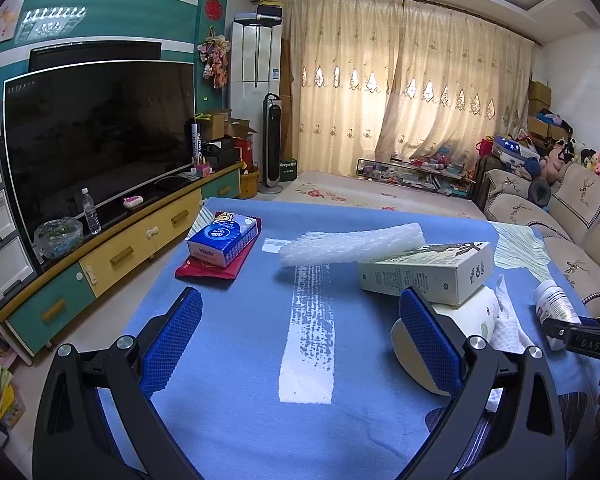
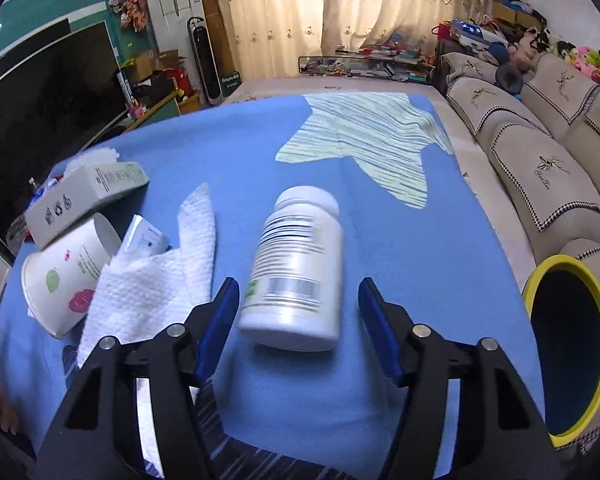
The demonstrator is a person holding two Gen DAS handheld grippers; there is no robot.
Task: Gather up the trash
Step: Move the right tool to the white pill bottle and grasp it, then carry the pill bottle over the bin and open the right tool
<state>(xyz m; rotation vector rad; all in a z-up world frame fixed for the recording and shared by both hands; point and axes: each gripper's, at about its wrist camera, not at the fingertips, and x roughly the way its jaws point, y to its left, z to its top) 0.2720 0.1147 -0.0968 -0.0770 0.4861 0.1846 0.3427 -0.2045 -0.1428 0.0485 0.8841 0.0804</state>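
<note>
A white pill bottle (image 2: 298, 266) lies on the blue cloth between the fingers of my right gripper (image 2: 298, 300), which is open with both pads apart from the bottle. The bottle also shows in the left wrist view (image 1: 554, 304). A crumpled white paper towel (image 2: 156, 280), a tipped paper cup (image 2: 66, 276), a pale green carton (image 2: 86, 196) and a strip of white foam wrap (image 1: 352, 244) lie on the cloth. My left gripper (image 1: 300, 330) is open and empty over bare cloth, its right finger beside the cup (image 1: 452, 332) and carton (image 1: 428, 270).
A yellow-rimmed bin (image 2: 568, 344) stands at the table's right edge by the sofa (image 2: 540, 128). A blue tissue pack (image 1: 222, 238) lies on a red packet (image 1: 212, 268) at the far left. A TV (image 1: 96, 140) on a cabinet stands to the left.
</note>
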